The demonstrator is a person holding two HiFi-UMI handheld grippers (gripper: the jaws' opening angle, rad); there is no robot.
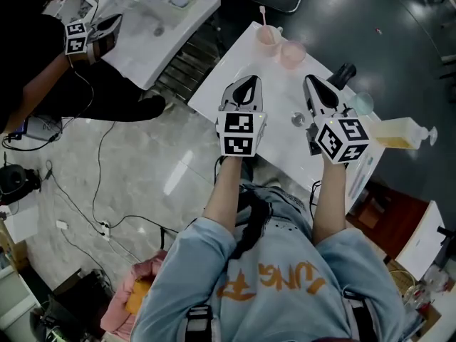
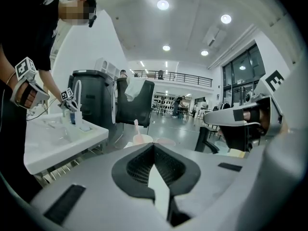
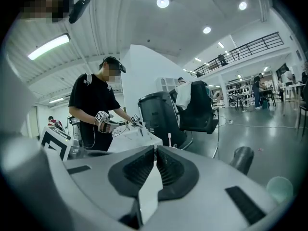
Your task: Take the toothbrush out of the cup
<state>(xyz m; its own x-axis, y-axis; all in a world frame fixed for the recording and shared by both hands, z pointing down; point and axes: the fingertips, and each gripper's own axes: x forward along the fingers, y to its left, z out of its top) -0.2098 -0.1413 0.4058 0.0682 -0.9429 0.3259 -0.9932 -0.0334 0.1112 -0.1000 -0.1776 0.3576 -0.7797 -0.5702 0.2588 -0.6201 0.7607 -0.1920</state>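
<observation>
Holding left gripper (image 1: 249,81) and right gripper (image 1: 312,81) closed, empty. The toothbrush (image 1: 262,16) stands in cup (image 1: 268,35), well ahead of both. We judge it light, stiff, slick: pinch exposed stem above the rim.
</observation>
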